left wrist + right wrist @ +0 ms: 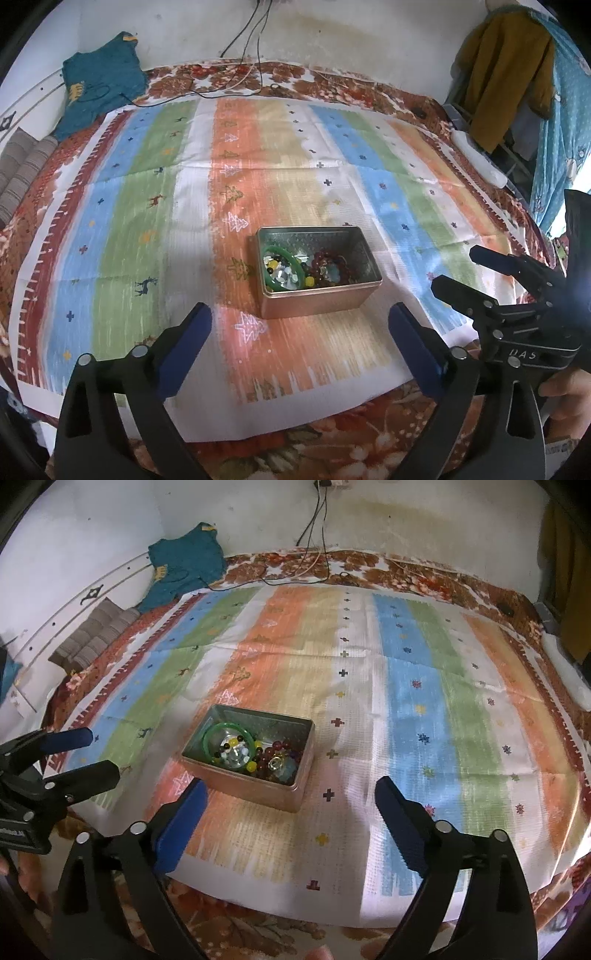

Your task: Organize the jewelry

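Observation:
An open metal tin (314, 306) stands on the striped cloth (184, 206). It holds a green bangle (281, 269), dark red beads (332, 267) and mixed coloured beads. In the right wrist view the tin (243, 786) sits left of centre with the bangle (229, 746) at its left end. My left gripper (301, 317) is open and empty, just in front of the tin. My right gripper (290, 794) is open and empty, near the tin's front right corner. Each gripper shows in the other's view, the right one (461, 271) and the left one (96, 753).
The cloth (406, 701) lies over a floral blanket (277, 74). A teal garment (99, 88) and striped cushions (22, 166) lie at the far left. Cables (243, 70) run down the wall at the back. Hanging clothes (495, 74) are at the right.

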The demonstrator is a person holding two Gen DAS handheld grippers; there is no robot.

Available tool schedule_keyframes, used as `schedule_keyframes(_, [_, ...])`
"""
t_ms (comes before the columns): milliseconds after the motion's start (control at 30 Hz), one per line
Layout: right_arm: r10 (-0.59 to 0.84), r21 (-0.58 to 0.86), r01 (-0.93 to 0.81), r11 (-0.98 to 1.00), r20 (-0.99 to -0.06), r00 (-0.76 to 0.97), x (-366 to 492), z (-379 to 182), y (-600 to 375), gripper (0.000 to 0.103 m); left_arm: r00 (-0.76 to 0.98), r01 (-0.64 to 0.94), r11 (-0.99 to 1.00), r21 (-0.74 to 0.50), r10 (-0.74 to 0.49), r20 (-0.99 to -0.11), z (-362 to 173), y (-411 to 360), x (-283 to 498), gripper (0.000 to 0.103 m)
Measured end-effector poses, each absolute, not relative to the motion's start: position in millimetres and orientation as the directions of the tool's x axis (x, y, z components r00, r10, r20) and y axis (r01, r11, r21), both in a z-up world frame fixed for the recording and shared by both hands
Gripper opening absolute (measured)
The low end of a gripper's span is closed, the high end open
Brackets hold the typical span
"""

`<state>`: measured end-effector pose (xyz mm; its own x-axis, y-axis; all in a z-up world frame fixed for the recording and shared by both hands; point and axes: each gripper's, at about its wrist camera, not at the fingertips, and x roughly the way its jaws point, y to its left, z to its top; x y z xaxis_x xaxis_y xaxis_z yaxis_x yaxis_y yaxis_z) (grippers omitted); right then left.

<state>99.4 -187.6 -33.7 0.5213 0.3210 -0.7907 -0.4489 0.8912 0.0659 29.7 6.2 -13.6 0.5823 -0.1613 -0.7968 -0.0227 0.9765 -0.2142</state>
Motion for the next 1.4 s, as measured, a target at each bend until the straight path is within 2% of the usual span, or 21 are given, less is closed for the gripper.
schedule_keyframes(200, [0.337, 0.061, -0.455, 0.889, -0.758, 0.558, 87, -25, -191, 0.097, 0.617, -0.042, 0.983, -0.179, -0.116, -0.779, -10, 7, 18, 0.097])
schedule_keyframes(400, [0.355, 0.074, -0.451, 0.889, -0.735, 0.578, 77, -18, -199, 0.097, 0.636, -0.021, 0.981, -0.192, -0.135, -0.76, -5, 7, 8, 0.097])
schedule_keyframes(600, [0.359, 0.059, -0.461, 0.885, -0.718, 0.597, 71, -17, -198, 0.097, 0.651, 0.009, 0.989, -0.145, -0.116, -0.75, -5, -3, 3, 0.097])
schedule_keyframes(933, [0.357, 0.013, -0.495, 0.869, -0.709, 0.608, 58, -17, -191, 0.097, 0.666, 0.019, 0.993, -0.115, -0.098, -0.739, -4, -6, -1, 0.097])
schedule_keyframes(1400, [0.365, 0.029, -0.488, 0.873, -0.701, 0.612, 55, -16, -195, 0.097, 0.678, 0.01, 0.994, -0.11, -0.087, -0.73, -2, -2, -3, 0.097])
